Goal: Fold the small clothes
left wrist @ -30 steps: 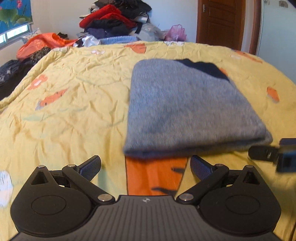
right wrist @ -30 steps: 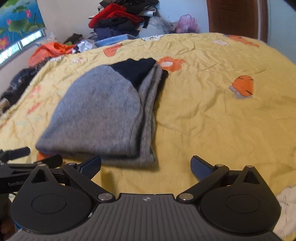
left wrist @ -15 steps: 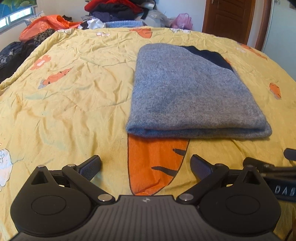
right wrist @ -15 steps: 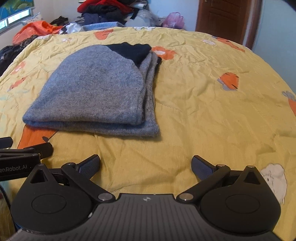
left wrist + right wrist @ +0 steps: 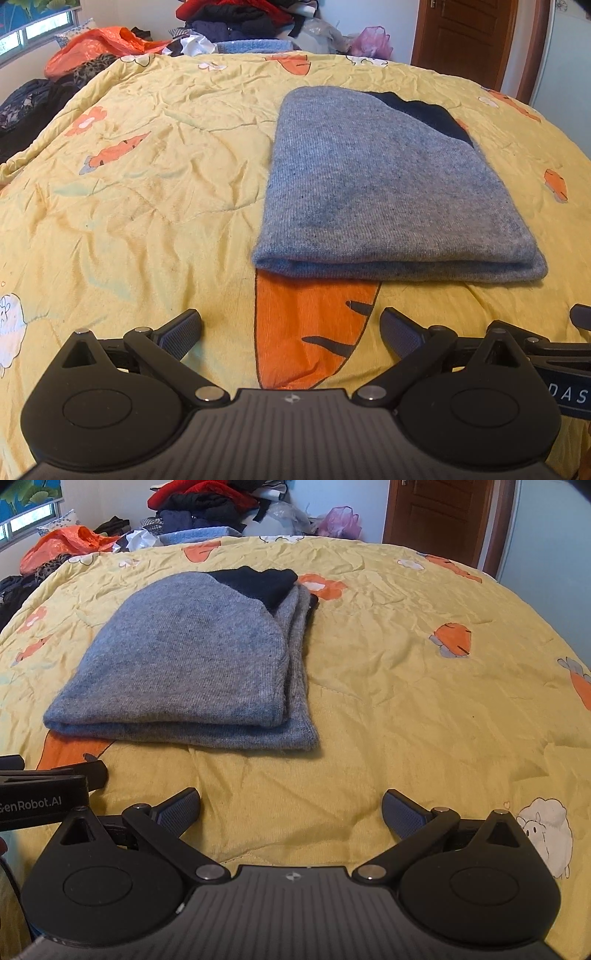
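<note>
A grey knit garment with a dark navy part lies folded flat on the yellow bedspread, ahead and right in the left wrist view [image 5: 384, 192] and ahead and left in the right wrist view [image 5: 192, 657]. My left gripper [image 5: 291, 330] is open and empty, hovering short of the garment's near folded edge. My right gripper [image 5: 291, 810] is open and empty, short of the garment's near right corner. Each gripper shows at the edge of the other's view: the right one [image 5: 569, 350], the left one [image 5: 48, 779].
The yellow bedspread [image 5: 140, 206] has carrot and flower prints and is wrinkled. A pile of clothes [image 5: 207, 502] and an orange bag [image 5: 62, 544] lie at the bed's far side. A wooden door [image 5: 439, 513] stands behind on the right.
Both grippers have pulled back from the folded garment toward the near side of the bed and have risen slightly. The garment lies still.
</note>
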The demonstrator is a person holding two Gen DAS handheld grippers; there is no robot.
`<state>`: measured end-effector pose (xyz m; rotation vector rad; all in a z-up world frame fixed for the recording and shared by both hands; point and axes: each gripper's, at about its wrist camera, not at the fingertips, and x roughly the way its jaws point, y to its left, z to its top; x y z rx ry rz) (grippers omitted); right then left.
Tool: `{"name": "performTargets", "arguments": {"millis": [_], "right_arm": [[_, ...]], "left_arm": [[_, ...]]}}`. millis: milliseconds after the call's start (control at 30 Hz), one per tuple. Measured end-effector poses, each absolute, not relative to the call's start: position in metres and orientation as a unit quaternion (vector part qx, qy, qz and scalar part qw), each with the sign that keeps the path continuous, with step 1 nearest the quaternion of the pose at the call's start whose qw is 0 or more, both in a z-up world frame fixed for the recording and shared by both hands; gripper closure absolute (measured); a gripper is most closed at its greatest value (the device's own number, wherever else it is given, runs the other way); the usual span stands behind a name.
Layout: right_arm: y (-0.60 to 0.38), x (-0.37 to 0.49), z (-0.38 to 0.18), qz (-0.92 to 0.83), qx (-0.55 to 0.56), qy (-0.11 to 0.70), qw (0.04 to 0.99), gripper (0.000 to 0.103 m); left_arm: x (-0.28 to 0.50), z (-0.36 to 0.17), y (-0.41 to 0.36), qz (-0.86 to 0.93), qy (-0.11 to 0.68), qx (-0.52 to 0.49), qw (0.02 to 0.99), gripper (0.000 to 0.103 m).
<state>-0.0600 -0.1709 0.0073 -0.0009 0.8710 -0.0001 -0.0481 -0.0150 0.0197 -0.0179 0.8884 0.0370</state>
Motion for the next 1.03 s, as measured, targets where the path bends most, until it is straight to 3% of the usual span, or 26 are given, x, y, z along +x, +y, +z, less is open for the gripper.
{"name": "performTargets", "arguments": {"millis": [200,533,1033], "right_arm": [[-0.171,-0.059,0.007,0.001,0.0,0.425,0.905,0.0],[-0.174,-0.055,0.012,0.017,0.001,0.445,0.896,0.0],[-0.181,-0.059,0.027,0.041,0.014,0.426,0.903,0.0]], "left_arm": [[-0.057,0.016,-0.016,0.023,0.395,-0.006,0.919,0.0],[-0.051,0.024,-0.016,0.007,0.435,-0.005,0.9,0.0],[-0.071,0.047,-0.006,-0.01,0.379,-0.002,0.925,0.0]]}}
